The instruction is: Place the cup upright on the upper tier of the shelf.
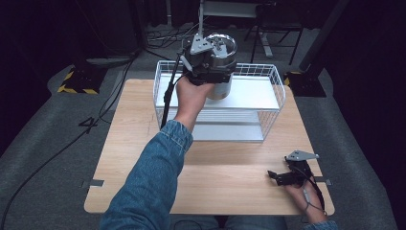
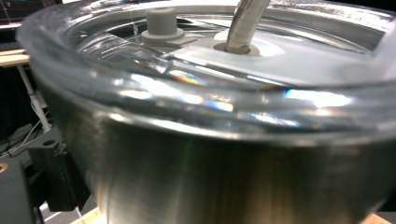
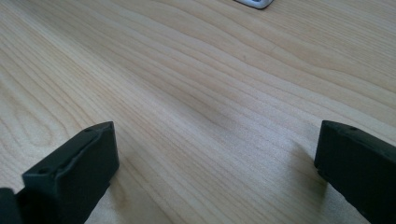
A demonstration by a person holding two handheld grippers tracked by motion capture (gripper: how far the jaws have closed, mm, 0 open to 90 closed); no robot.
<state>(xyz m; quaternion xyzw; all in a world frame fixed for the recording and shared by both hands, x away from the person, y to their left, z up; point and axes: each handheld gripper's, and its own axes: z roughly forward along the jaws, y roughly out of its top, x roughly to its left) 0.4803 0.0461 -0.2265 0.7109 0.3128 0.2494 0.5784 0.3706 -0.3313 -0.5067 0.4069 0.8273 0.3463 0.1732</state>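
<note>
The left gripper is raised over the far edge of the worktop, above the upper shelf of a white wire rack. The rack stands on the far half of the worktop, slightly toward the right edge, and has two pale shelves, one above the other.

The left gripper's jaws are clamped on a steel tumbler, gripping it at the upper part of its wall. The tumbler is upright, with its base just above or on the upper shelf near the rack's far left corner; contact with the shelf cannot be told.

In the left gripper view the tumbler's brushed steel wall sits very close to the camera. It carries a clear lid with a grey stopper and a metal straw passing through a hole in the lid.

A denim sleeve covers the left forearm, which reaches across the worktop from its near edge.

The right gripper rests low at the near right corner of the worktop. Its jaws are spread wide apart with nothing between them; bare wood grain shows between them in the right gripper view.
</note>
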